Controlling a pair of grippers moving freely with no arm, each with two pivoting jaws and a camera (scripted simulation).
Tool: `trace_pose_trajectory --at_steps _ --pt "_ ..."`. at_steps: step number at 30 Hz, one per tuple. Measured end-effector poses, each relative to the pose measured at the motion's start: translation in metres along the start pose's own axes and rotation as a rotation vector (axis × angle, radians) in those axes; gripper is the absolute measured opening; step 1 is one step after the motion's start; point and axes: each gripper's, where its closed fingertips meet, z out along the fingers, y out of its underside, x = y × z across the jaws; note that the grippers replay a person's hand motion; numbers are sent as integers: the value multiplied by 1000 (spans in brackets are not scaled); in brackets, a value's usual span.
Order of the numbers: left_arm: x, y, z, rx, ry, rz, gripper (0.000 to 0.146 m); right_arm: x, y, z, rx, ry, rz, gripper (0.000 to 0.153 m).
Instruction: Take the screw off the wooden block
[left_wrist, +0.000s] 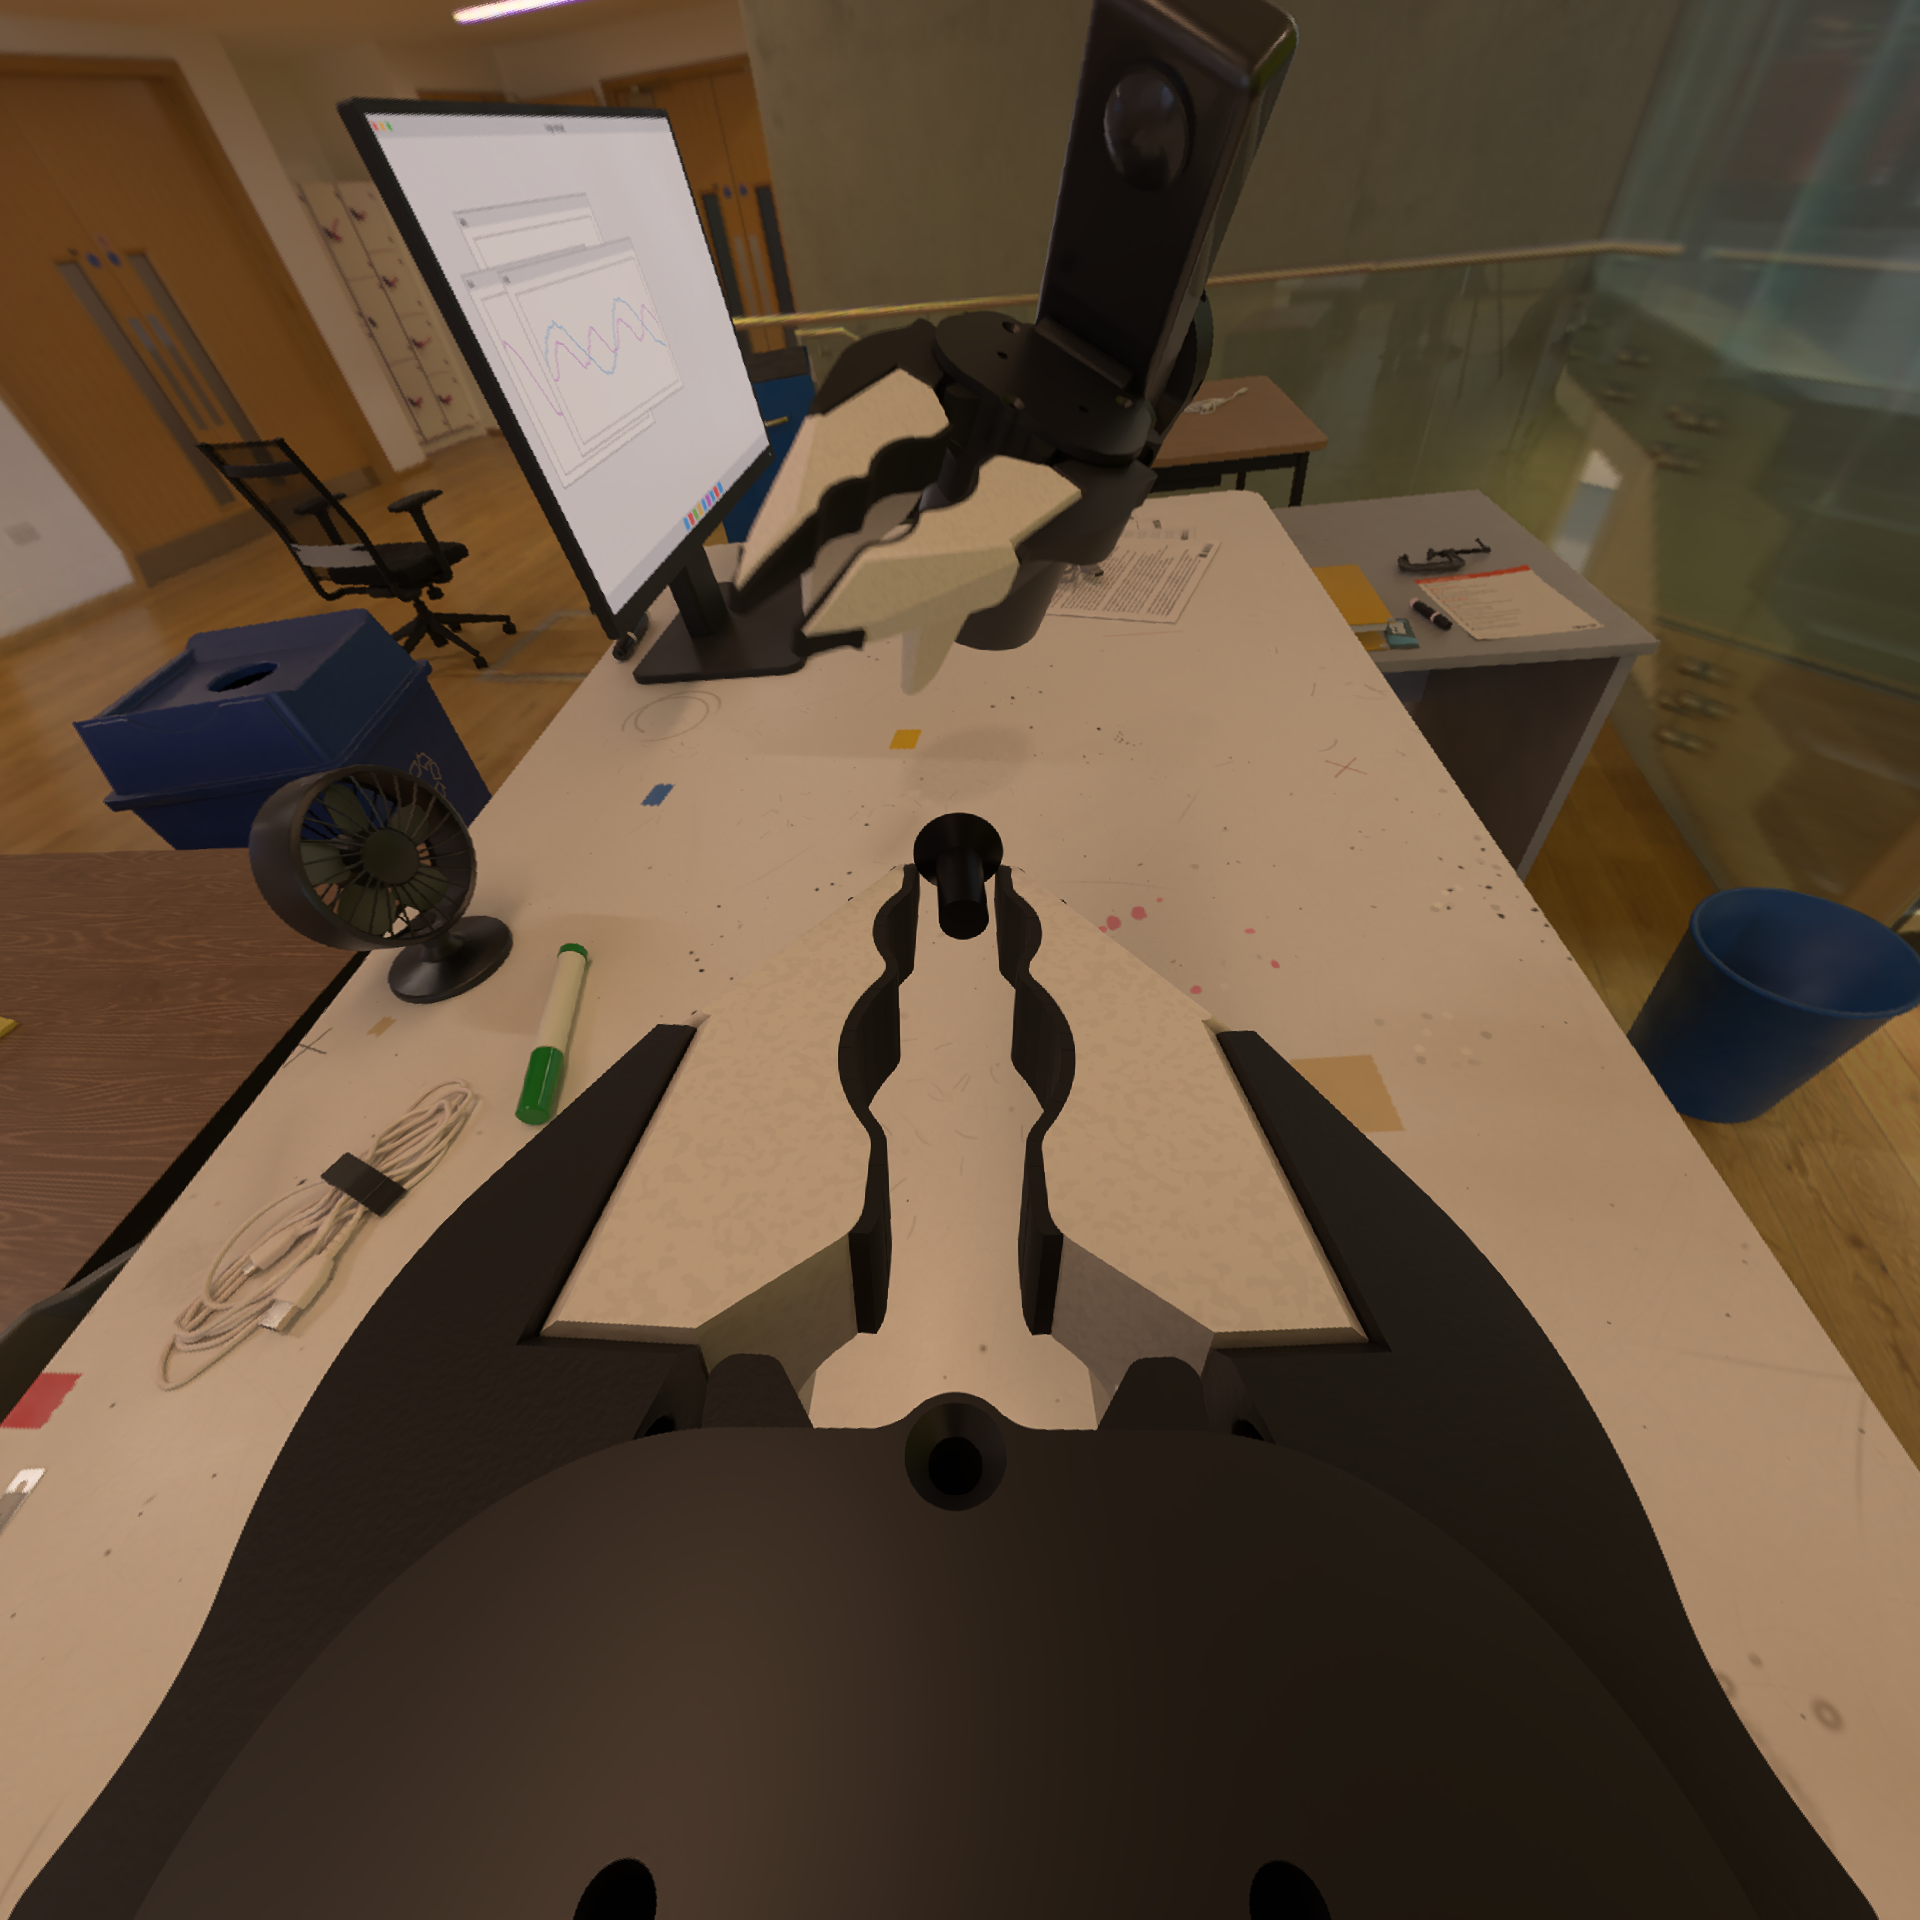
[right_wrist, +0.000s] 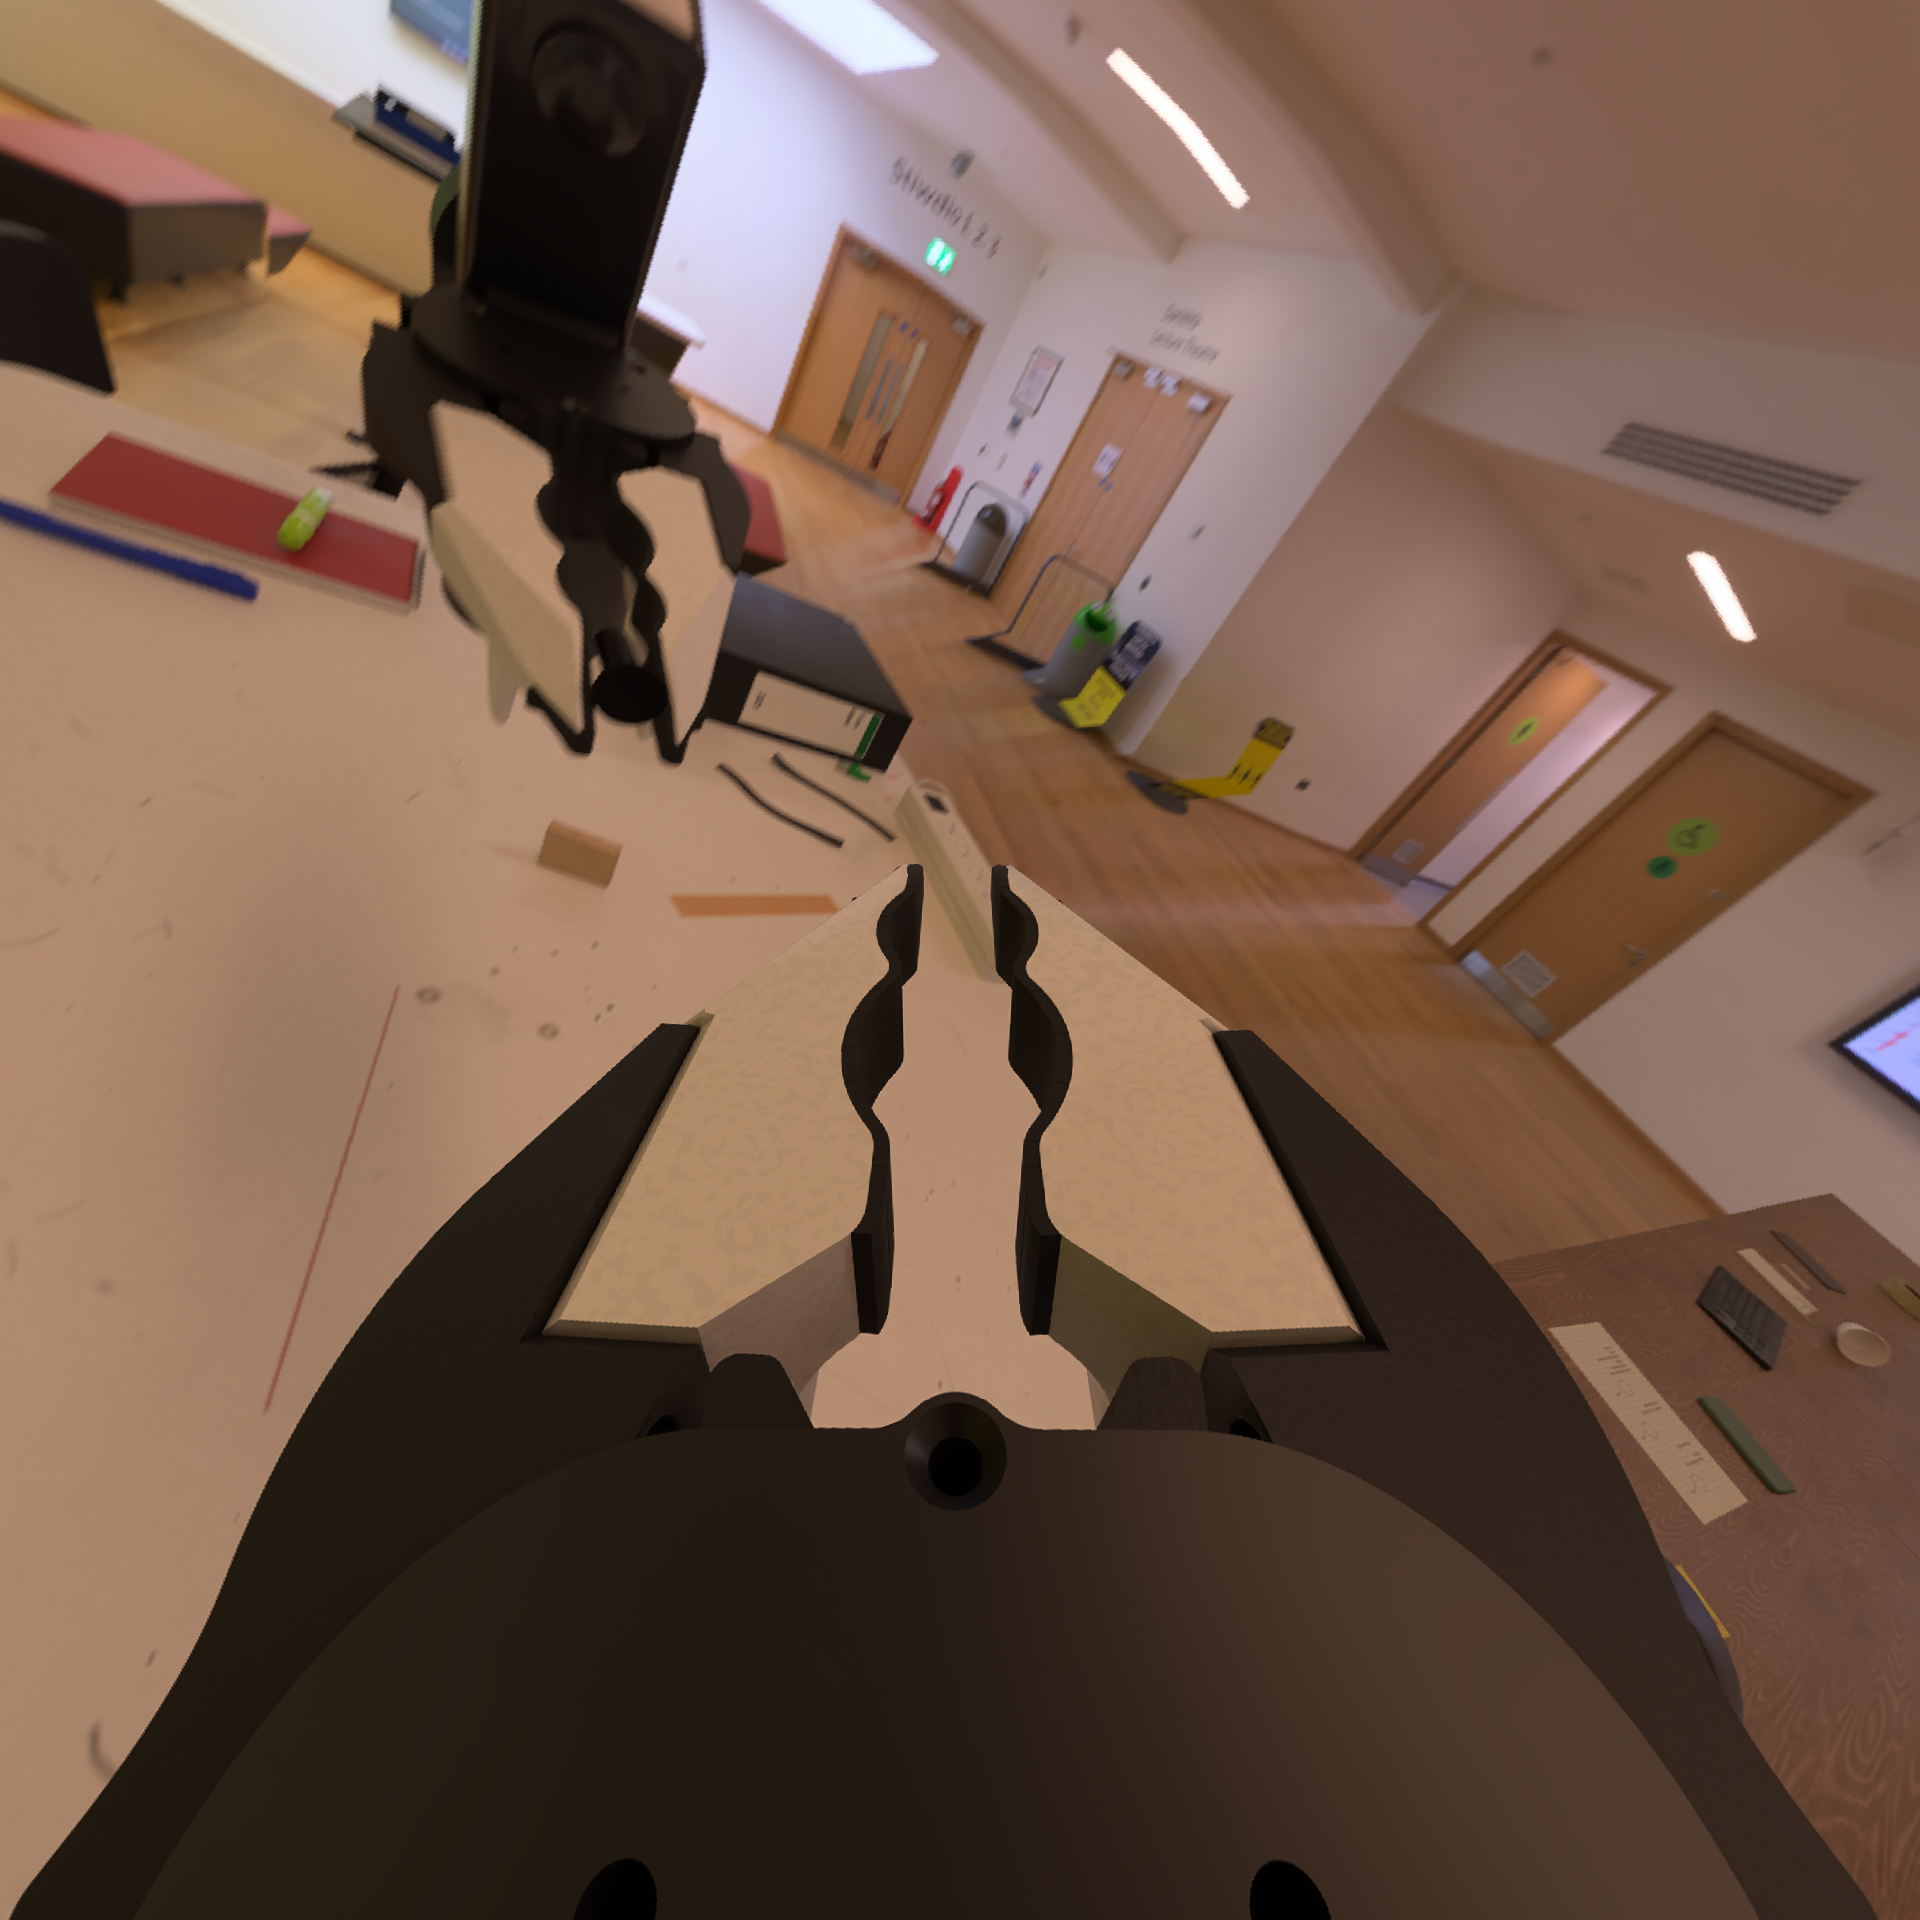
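Left wrist view puts the screw (left_wrist: 958, 878) right at the tips of my left tongs (left_wrist: 957, 883): a short black piece with a broad round head and a stubby shank, pinched by the shank between the two tips, head pointing away from me. From my right wrist camera the same left tongs (right_wrist: 623, 717) hang up and to the left of my right tongs (right_wrist: 954, 883), with the screw (right_wrist: 623, 681) held clear above the desk (right_wrist: 208, 883). The wooden block (right_wrist: 579, 852) lies on the desk below and just ahead of that pair, apart from the screw, so I judge the removal itself to be done.

My right tongs are spread a little and hold nothing; only desk and floor show between the tips.

I expect the screw to be rigid, small and light, with a smooth dark surface that could slip or twist in a two-point pinch. The shank just behind the head seems the best place to hold, since the head would stop it sliding out forward. The block looks like a plain light offcut that would shift if knocked.

As for writing: printed sheets (left_wrist: 1138, 566) beyond my left tongs, a binder (right_wrist: 810, 675) past them in the other view, the monitor (left_wrist: 561, 343) and wall signs all carry text, which I leave unread. I see no brand on the screw or block.
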Motion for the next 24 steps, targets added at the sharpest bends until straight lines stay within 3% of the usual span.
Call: trace_pose_trajectory --at_steps 5,10,15,18,24 --pt "-15 -9 -22 61 -78 -21 14 -9 14 5 -66 -59 -21 13" --pt "-30 -37 -72 313 -112 -132 14 -7 31 13 -100 -77 11 16" --pt "-34 -50 -105 473 -34 -257 14 -6 49 31 -128 -97 167 20" --pt "-30 -54 -114 506 -14 -259 14 -19 59 49 -118 -187 306 26" --pt "-26 -60 -126 521 -23 -248 14 -52 85 77 -173 -336 363 35"
